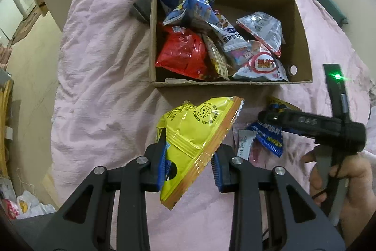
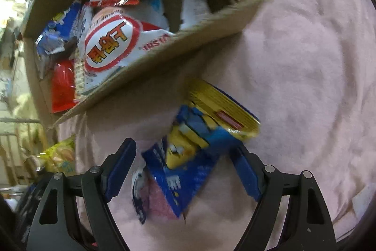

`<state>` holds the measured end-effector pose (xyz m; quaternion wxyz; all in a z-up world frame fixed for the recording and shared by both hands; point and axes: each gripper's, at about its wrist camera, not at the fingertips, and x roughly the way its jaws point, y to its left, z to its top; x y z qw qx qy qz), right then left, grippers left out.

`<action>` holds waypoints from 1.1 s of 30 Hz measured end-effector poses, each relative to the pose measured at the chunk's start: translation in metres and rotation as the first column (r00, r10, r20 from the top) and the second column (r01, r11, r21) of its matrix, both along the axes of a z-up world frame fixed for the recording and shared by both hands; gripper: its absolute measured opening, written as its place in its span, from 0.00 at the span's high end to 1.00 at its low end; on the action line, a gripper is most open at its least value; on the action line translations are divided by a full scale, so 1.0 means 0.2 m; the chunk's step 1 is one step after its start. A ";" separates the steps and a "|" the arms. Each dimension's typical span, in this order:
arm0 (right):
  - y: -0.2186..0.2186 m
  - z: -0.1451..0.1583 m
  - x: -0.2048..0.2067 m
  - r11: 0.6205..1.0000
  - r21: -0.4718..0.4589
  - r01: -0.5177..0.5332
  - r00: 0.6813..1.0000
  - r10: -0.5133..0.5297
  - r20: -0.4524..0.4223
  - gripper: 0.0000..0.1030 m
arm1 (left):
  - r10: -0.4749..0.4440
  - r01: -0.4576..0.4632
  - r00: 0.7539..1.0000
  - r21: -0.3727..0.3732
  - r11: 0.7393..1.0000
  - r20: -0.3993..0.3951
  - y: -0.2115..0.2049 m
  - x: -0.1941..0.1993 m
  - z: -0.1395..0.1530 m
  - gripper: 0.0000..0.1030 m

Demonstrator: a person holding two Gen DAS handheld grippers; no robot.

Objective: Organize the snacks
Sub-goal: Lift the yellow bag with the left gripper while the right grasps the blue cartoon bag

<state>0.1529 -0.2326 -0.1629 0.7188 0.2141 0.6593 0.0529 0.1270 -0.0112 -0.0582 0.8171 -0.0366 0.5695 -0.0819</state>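
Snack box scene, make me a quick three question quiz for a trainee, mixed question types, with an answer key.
1. True or false: the left tool is shut on the yellow packet.
2. Multiple choice: the blue and yellow packet lies
A. inside the cardboard box
B. on the pink blanket, outside the box
C. clamped in the left tool
3. Fill in: the right tool, over the blue and yellow packet, has its jaws ____.

Key
1. True: it hangs clamped between the pads.
2. B: it lies beside the box's near wall.
3. Open: the pads stand apart on either side, not pressing on it.
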 end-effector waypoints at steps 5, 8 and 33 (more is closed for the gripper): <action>0.04 -0.01 0.00 0.997 -0.046 -0.067 0.998 0.067 -0.007 0.19 | 0.012 -0.012 1.000 -0.018 1.000 -0.001 0.02 0.00 0.01 0.73; 0.06 -0.01 -0.01 0.993 -0.070 -0.098 0.995 0.098 -0.005 0.41 | 0.008 -0.008 1.000 -0.017 1.000 0.008 0.00 0.00 0.02 0.73; -0.32 0.26 -0.23 0.998 -0.042 -0.050 0.987 0.056 0.150 0.60 | 0.052 -0.059 0.996 0.111 0.992 0.067 0.06 -0.01 -0.03 0.73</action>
